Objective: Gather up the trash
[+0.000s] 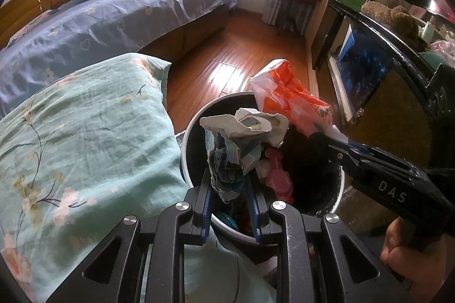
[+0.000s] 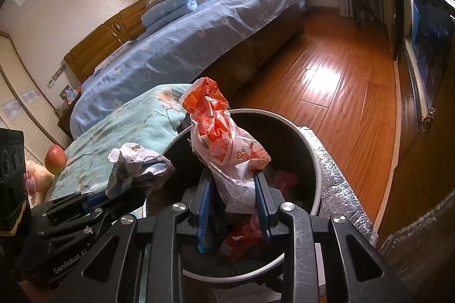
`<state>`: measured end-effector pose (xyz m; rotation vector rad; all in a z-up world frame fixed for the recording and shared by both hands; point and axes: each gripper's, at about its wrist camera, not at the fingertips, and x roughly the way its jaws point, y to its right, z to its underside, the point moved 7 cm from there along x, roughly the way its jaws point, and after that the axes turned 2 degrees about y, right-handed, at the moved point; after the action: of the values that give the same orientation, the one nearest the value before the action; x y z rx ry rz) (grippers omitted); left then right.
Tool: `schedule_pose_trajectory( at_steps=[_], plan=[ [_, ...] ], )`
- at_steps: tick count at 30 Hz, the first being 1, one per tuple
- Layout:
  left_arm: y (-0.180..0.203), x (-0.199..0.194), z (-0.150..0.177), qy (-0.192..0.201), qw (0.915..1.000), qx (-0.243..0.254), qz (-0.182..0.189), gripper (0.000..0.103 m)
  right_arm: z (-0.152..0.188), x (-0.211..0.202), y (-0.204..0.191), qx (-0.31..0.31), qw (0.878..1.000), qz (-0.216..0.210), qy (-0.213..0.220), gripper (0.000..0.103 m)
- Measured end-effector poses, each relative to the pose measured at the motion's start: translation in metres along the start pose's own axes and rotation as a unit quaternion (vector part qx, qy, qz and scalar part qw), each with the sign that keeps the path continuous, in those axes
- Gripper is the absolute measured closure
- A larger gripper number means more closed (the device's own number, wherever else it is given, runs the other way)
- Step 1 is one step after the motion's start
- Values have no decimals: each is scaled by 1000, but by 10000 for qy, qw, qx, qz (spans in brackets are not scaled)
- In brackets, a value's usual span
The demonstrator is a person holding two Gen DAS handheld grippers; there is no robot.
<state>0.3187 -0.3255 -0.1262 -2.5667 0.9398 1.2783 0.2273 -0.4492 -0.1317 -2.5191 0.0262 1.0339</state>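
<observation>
A round white bin [image 1: 184,158] [image 2: 312,161] with a dark inside stands on the floor beside the bed edge. My left gripper [image 1: 229,180] is shut on a crumpled printed paper [image 1: 241,138] and holds it over the bin's mouth. Seen from the right wrist, that same paper [image 2: 136,163] and left gripper [image 2: 99,200] are at the lower left. My right gripper [image 2: 234,178] is shut on an orange-and-white plastic bag [image 2: 224,141], also over the bin. The bag [image 1: 290,98] and right gripper [image 1: 321,132] enter the left wrist view from the right. Pink and red trash [image 1: 278,175] [image 2: 241,240] lies inside.
A teal floral quilt [image 1: 85,146] touches the bin's left side; behind it is a bed with a blue sheet [image 1: 119,18]. A wood floor [image 2: 327,81] spreads beyond, a dark cabinet [image 1: 364,58] runs along the right. An apple [image 2: 55,159] rests on the quilt. A hand [image 1: 412,254] grips the right tool.
</observation>
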Motion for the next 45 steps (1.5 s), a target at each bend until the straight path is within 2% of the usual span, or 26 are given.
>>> schedule_pose_trajectory(
  at_steps=[9, 14, 15, 16, 18, 21, 24, 26, 32, 34, 41, 45],
  plan=[
    [1, 2, -1, -20, 10000, 26, -12, 81, -3, 3, 5, 47, 10000, 32, -23, 74],
    [1, -3, -3, 35, 10000, -2, 32, 74, -4, 3, 10, 164, 9999, 21, -48, 70],
    [0, -6, -3, 62, 10000, 1, 11, 69, -4, 3, 11, 199, 9998, 11, -54, 69],
    [-1, -7, -3, 83, 10000, -2, -8, 62, -4, 2, 12, 241, 9997, 5, -45, 66],
    [-6, -14, -1, 160, 9999, -36, -51, 56, -4, -1, 12, 275, 9996, -12, -8, 60],
    [-15, -24, 6, 204, 9997, -104, -101, 55, -3, -7, 9, 303, 9995, -41, 62, 57],
    [-25, -38, 18, 260, 9992, -252, -162, 54, 1, -15, 3, 300, 9994, -82, 130, 47],
    [-31, -51, 27, 342, 9984, -401, -206, 51, 5, -20, -5, 287, 9993, -139, 197, 36],
    [-51, -92, 58, 601, 9947, -748, -367, 49, 19, -35, -36, 85, 9990, -222, 375, 23],
    [-58, -106, 70, 695, 9929, -846, -471, 46, 26, -41, -50, -16, 9986, -242, 476, 22],
    [-82, -148, 108, 901, 9868, -1093, -782, 46, 46, -56, -91, -407, 9960, -286, 736, 21],
    [-94, -176, 120, 1075, 9819, -1243, -937, 46, 50, -64, -112, -621, 9940, -363, 828, 21]
  ],
)
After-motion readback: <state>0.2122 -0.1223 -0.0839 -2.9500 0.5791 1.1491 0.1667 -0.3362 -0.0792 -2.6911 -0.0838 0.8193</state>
